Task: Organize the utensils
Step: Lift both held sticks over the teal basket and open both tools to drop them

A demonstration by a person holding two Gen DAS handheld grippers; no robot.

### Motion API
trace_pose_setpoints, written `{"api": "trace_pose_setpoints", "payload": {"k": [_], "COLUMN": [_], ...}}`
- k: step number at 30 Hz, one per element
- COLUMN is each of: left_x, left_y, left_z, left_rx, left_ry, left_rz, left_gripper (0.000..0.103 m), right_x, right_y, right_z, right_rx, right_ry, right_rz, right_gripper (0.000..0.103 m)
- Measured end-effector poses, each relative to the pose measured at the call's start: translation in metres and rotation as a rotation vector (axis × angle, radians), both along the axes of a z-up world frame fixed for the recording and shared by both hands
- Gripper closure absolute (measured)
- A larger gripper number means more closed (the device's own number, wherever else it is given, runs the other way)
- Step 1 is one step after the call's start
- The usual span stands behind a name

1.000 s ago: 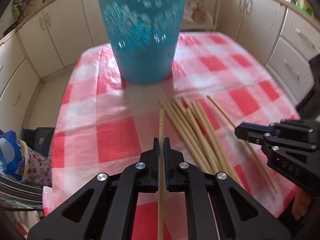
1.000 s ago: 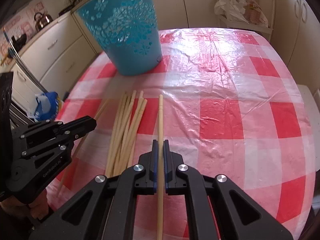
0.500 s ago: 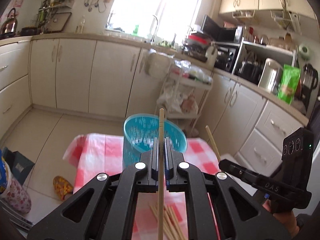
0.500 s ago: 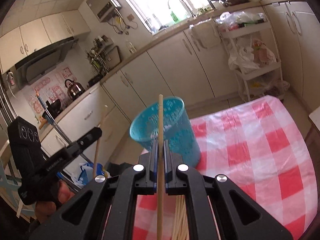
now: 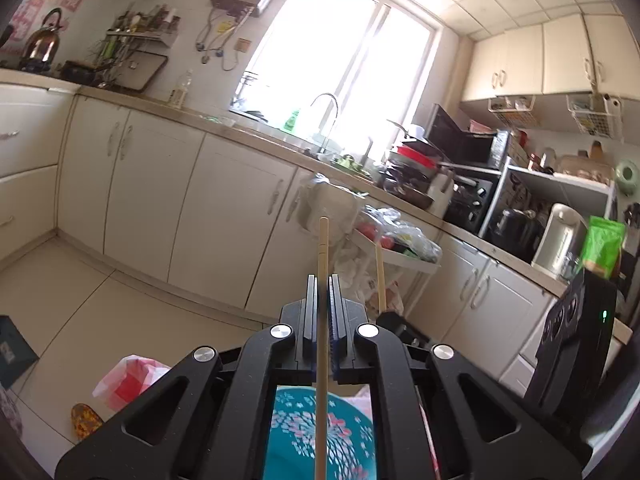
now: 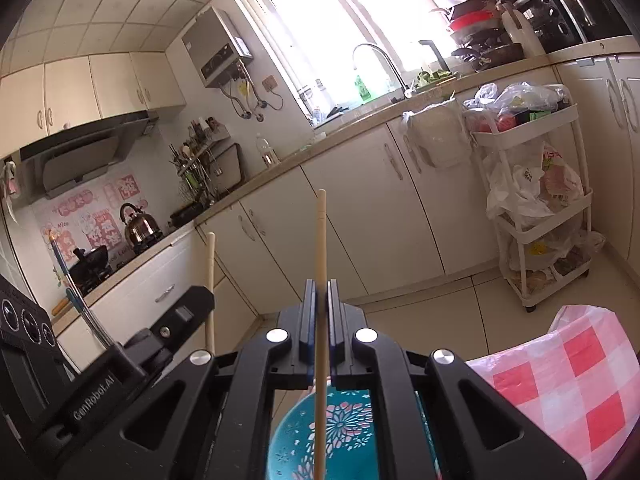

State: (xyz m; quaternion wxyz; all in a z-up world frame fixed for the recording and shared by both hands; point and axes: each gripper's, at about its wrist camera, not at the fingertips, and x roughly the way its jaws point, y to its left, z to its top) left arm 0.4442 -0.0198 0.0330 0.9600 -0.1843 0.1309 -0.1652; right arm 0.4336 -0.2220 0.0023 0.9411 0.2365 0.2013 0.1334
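My left gripper (image 5: pixel 322 285) is shut on a pale wooden chopstick (image 5: pixel 323 248) that runs along its fingers and sticks out ahead. My right gripper (image 6: pixel 321 287) is shut on a second chopstick (image 6: pixel 321 236) in the same way. Both are held high and point nearly level. A teal cup with cut-out flowers (image 5: pixel 344 440) shows low down between the left gripper's arms, and the same cup (image 6: pixel 348 432) shows under the right one. In the right wrist view the left gripper (image 6: pixel 188 304) is close at the left with its chopstick (image 6: pixel 209 280). The other chopsticks are hidden.
The red and white checked tablecloth (image 6: pixel 560 380) shows at the lower right, and its corner (image 5: pixel 128 376) hangs over the tiled floor. White kitchen cabinets (image 5: pixel 224 220) run along the far wall. A white trolley (image 6: pixel 536 200) loaded with plastic bags stands beside them. A slipper (image 5: pixel 84 420) lies on the floor.
Both grippers have lifted off the table with their chopsticks and tilted up. The cup has dropped from the top of each view to the bottom. The loose chopsticks are out of sight.
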Motion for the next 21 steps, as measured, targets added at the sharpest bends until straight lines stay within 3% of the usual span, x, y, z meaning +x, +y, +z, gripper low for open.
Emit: {"api": "trace_pose_setpoints", "payload": {"k": [7, 21], "left_x": [0.021, 0.026], "left_y": [-0.001, -0.004], "left_z": [-0.024, -0.052], "left_rx": [-0.063, -0.018], "left_ry": [0.013, 0.066], "left_rz": [0.050, 0.084], "left_gripper": [0.098, 0.098], "right_x": [0.014, 0.023], "right_y": [0.005, 0.011], "right_z": [-0.024, -0.052], "right_rx": [-0.078, -0.143], "right_ry": [0.050, 0.130], "right_rz": [0.002, 0.017], "right_gripper": [0.097, 0.096]}}
